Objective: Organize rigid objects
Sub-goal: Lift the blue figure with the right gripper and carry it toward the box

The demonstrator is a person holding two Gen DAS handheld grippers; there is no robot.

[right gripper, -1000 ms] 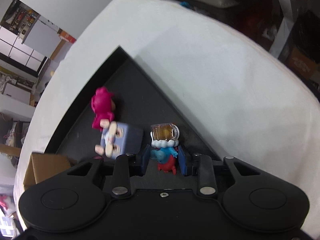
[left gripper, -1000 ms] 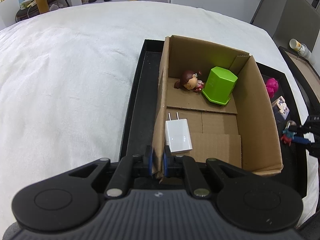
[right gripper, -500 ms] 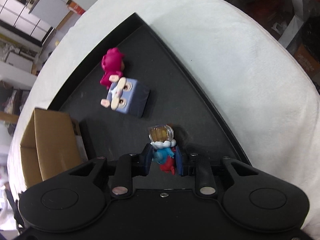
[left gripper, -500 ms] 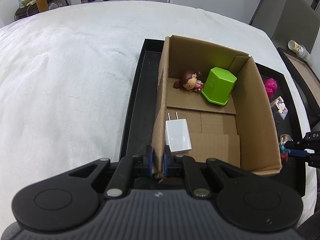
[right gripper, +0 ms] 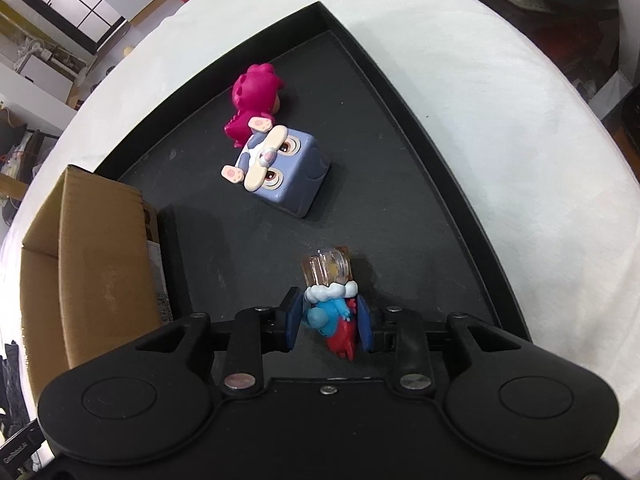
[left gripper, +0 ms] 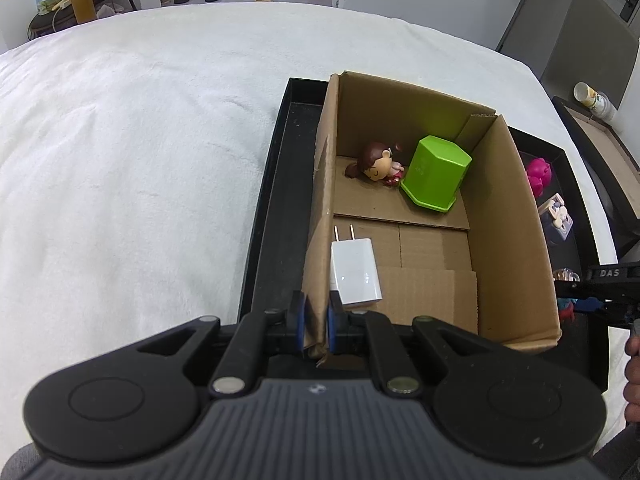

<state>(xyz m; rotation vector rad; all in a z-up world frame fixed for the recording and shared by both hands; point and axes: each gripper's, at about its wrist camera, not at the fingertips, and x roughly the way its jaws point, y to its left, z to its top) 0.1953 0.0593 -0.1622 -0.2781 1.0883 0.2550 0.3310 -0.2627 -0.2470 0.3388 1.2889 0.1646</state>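
My left gripper (left gripper: 316,326) is shut on the near left wall of the cardboard box (left gripper: 508,220), which stands in a black tray (left gripper: 276,216). Inside the box lie a white charger (left gripper: 354,270), a brown-haired doll (left gripper: 374,162) and a green container (left gripper: 436,174). My right gripper (right gripper: 330,322) has a small blue and red figure with a clear mug (right gripper: 328,312) between its pads, just above the tray floor (right gripper: 400,184). Its jaws are opening, though the pads still touch the figure. That gripper (left gripper: 568,294) also shows right of the box in the left wrist view.
A pink figure (right gripper: 256,98) and a lilac cube toy (right gripper: 284,172) lie on the tray beyond my right gripper. The box's outer wall (right gripper: 92,240) stands to its left. White cloth (left gripper: 120,160) surrounds the tray. A person's hand (left gripper: 632,364) shows at the right edge.
My right gripper has drawn back from the cube toy with the blue figure and rolled, so the box now shows on its left. The left gripper has kept still.
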